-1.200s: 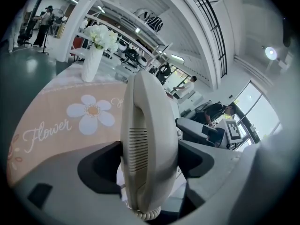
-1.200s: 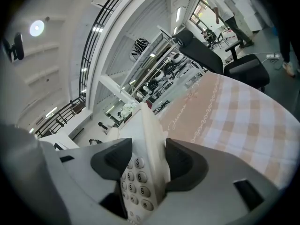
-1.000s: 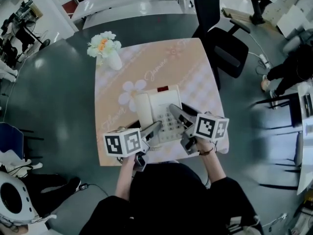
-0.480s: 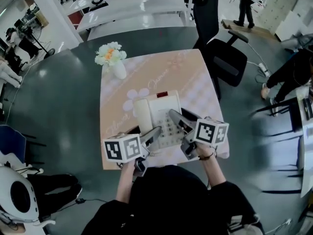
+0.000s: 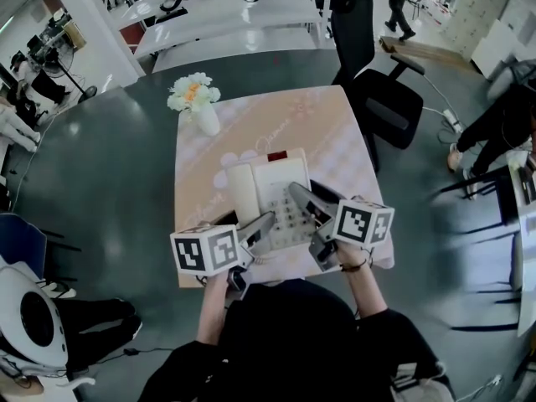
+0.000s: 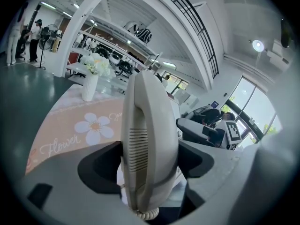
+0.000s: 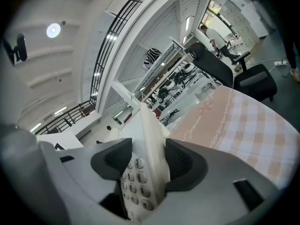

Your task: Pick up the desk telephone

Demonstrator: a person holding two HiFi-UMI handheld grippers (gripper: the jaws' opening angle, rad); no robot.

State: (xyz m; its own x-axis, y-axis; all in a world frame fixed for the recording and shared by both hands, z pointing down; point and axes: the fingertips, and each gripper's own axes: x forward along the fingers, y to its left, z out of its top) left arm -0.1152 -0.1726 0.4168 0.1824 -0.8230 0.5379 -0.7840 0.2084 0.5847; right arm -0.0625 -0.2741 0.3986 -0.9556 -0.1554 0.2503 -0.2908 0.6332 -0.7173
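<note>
The off-white desk telephone is over the near half of the peach flowered tablecloth. My left gripper is shut on its left side, across the handset, whose coiled cord shows just below. On the phone's right edge my right gripper is shut, next to the number keys. In the right gripper view the gripper clamps the thin edge of the base. In the left gripper view the gripper has the handset filling the gap. Whether the phone is off the table I cannot tell.
A white vase of flowers stands at the table's far left corner. A black office chair is past the far right corner. White desks line the back. People stand at the room's right edge.
Both grippers keep their hold on the telephone. The head view has shifted slightly, so the table sits a little further right. A person at the back right has walked on.
</note>
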